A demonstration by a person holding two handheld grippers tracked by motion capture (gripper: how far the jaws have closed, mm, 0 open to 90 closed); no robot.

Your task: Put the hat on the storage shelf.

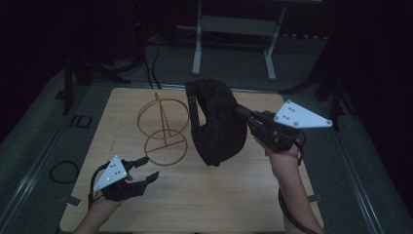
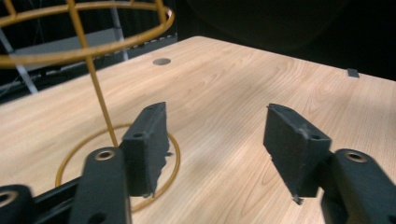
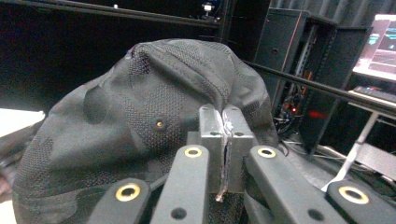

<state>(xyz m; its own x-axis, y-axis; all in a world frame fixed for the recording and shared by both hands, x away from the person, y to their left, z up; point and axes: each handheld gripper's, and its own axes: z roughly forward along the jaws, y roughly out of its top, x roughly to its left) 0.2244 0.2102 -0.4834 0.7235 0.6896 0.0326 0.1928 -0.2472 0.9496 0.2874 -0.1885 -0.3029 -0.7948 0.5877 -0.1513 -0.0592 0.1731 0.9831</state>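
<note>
A black mesh cap [image 1: 216, 122] hangs above the middle of the wooden table [image 1: 219, 195], held up by my right gripper [image 1: 241, 111], which comes in from the right. In the right gripper view the jaws [image 3: 225, 126] are pressed together on a fold of the cap's fabric [image 3: 140, 107]. A gold wire stand [image 1: 163, 129] with a ring base and a round top is on the table just left of the cap. My left gripper [image 1: 148, 168] is low over the table's front left, open, with nothing between its jaws [image 2: 217, 140]. The wire stand [image 2: 99, 93] rises close ahead of it.
Beyond the table's far edge stands a pale metal frame on two legs [image 1: 234, 29]. A cable loop [image 1: 63, 170] lies on the floor to the left. Dark racks [image 3: 299, 56] and a lit screen [image 3: 383, 42] stand behind the cap in the right gripper view.
</note>
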